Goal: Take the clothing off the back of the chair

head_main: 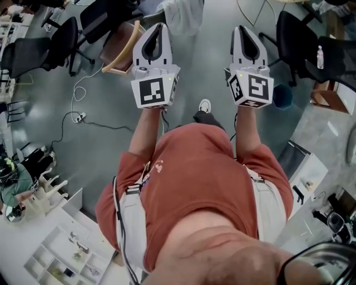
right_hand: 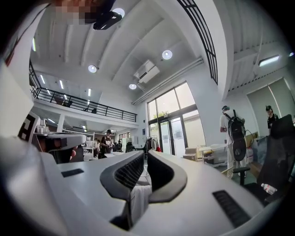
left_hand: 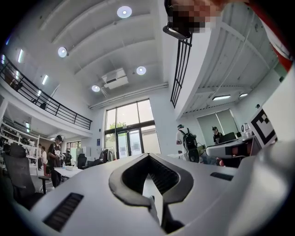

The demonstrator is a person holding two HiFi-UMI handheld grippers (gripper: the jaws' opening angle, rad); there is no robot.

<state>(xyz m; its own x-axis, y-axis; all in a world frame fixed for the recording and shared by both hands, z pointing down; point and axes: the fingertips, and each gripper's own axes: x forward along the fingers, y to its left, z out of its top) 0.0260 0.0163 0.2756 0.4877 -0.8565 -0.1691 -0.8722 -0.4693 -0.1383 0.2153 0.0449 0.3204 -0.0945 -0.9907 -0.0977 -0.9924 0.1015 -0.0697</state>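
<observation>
A grey floor fills the head view, with a cable trailing across it, a wooden chair at upper left and black office chairs to either side. The person in a rust-red shirt holds both tools out ahead, side by side and apart. The left tongs and right tongs each have their tips drawn together. The white garment hangs at the top edge, just beyond and between the two tips, touching neither; what it hangs on is cut off by the frame.

The left gripper view looks across a tall white hall to glass doors, a balcony railing and a person with a backpack. The left tongs are pressed together at the tips, with nothing pinched.

The right gripper view faces the same glass doors, with a black chair at the right. The right tongs are closed and empty. A pale cloth-like patch shows through the loop behind the tips.
</observation>
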